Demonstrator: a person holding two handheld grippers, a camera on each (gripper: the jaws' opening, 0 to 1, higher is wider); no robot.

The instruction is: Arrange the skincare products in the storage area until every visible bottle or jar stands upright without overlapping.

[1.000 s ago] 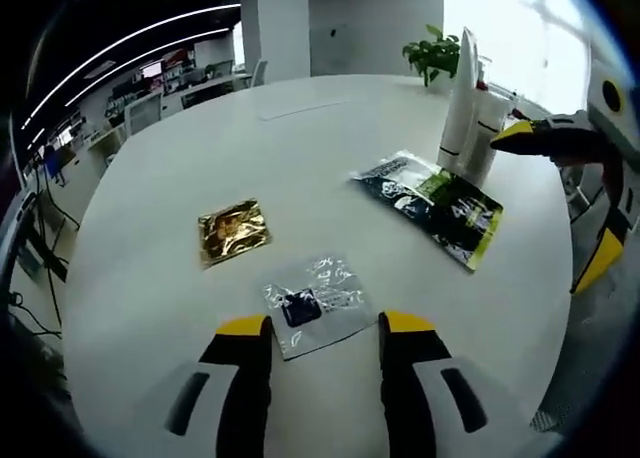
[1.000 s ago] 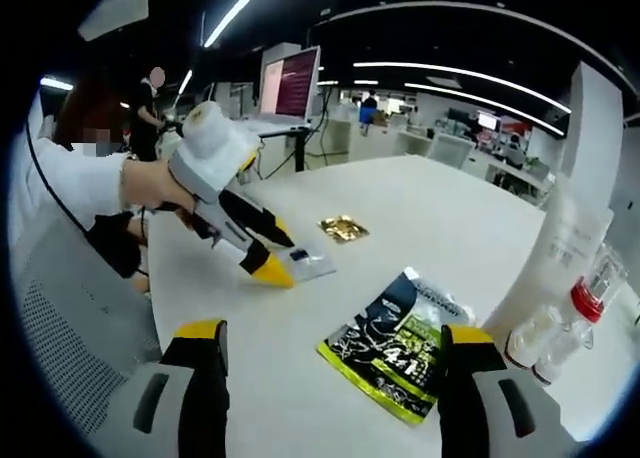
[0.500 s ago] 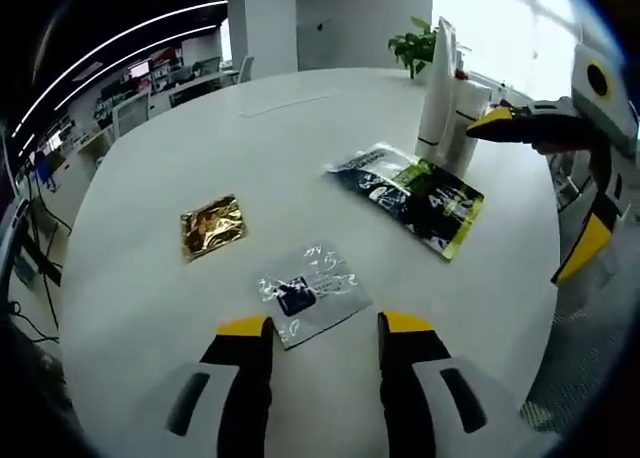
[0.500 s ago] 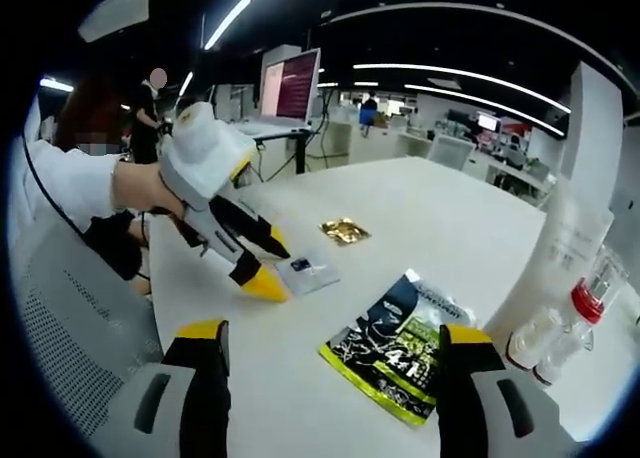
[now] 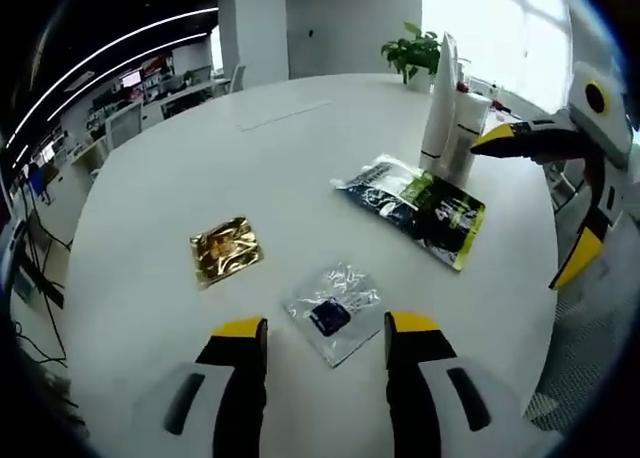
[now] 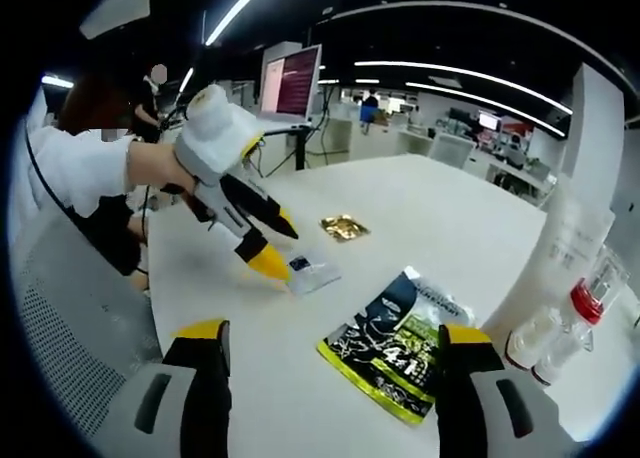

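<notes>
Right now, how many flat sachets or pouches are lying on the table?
3. The gold foil sachet lies left, the clear sachet lies just ahead of the left tongs, and the black-and-green pouch lies near the white bottles.

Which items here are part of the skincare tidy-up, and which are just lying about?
Job items:
tall white bottle
small red-capped bottles
clear sachet
gold sachet
black-and-green pouch

Lying about:
potted plant
monitor

The clear sachet (image 6: 311,271) is partly hidden behind the left tongs (image 6: 272,246).
</notes>
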